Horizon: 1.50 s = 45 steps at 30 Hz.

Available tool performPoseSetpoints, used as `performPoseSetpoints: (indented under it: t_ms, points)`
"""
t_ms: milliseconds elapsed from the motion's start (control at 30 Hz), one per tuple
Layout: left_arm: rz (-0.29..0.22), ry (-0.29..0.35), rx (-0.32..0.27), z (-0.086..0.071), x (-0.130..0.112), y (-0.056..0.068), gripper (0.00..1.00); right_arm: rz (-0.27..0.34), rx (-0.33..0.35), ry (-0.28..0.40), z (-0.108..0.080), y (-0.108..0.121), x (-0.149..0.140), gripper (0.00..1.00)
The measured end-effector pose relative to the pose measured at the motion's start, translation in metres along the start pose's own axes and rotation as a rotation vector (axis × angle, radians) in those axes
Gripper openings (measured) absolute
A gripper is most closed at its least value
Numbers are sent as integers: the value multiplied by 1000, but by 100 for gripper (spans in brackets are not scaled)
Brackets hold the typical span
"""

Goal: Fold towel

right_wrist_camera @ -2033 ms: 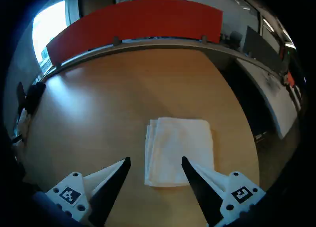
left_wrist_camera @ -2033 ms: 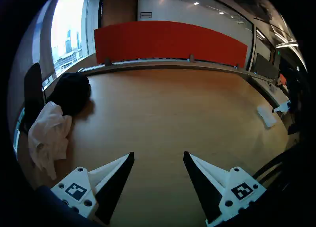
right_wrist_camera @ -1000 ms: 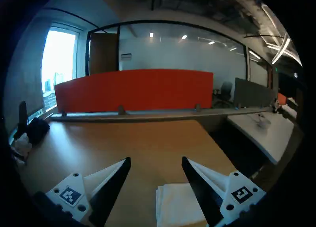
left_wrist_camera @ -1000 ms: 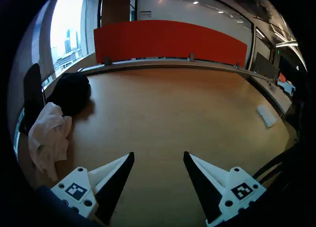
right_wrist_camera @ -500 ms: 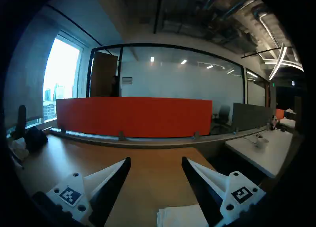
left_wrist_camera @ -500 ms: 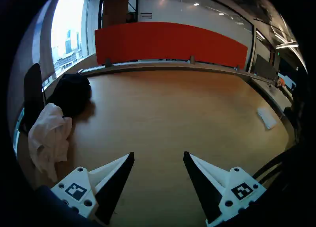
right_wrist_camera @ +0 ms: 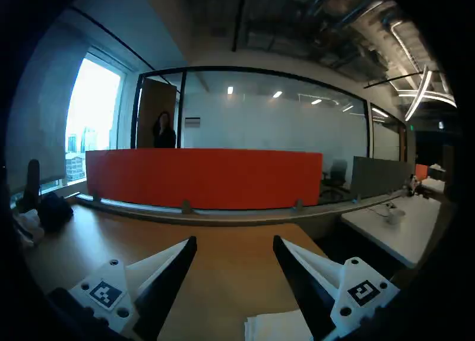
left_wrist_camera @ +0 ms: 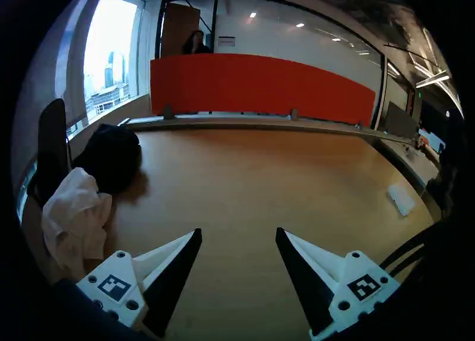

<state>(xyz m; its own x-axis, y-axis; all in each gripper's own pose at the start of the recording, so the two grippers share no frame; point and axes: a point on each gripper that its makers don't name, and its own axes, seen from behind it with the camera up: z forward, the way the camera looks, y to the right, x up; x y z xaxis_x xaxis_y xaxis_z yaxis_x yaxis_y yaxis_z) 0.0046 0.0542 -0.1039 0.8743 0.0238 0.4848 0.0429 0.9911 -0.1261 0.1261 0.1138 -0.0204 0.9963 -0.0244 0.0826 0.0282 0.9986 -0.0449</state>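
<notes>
One folded towel [right_wrist_camera: 278,328] lies beneath the right tool [right_wrist_camera: 234,239].

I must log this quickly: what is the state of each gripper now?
Left gripper: open, holding nothing.
Right gripper: open, holding nothing; the towel is not gripped.

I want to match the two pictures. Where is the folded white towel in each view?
Left gripper view: the folded white towel lies at the far right, on the wooden desk near its edge.
Right gripper view: the folded white towel is at the bottom edge, just right of centre.
Shared landmark: the red partition along the desk's far side.
</notes>
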Motion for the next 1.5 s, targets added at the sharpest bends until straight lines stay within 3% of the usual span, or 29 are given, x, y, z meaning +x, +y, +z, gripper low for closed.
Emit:
performPoseSetpoints:
  t_ms: [467,800,1067,1500]
  points:
    - [-13,233,20,8,84,-16,92,-18,18,-15,4,-22,5,100]
    - [14,401,56,2,148,-33,92,-14,43,-19,6,-43,7,100]
    - [22,463,75,-2,175,-40,92,-4,45,-5,5,-54,14,100]
    - [8,488,87,2,181,-48,92,23,57,12,7,-85,23,100]
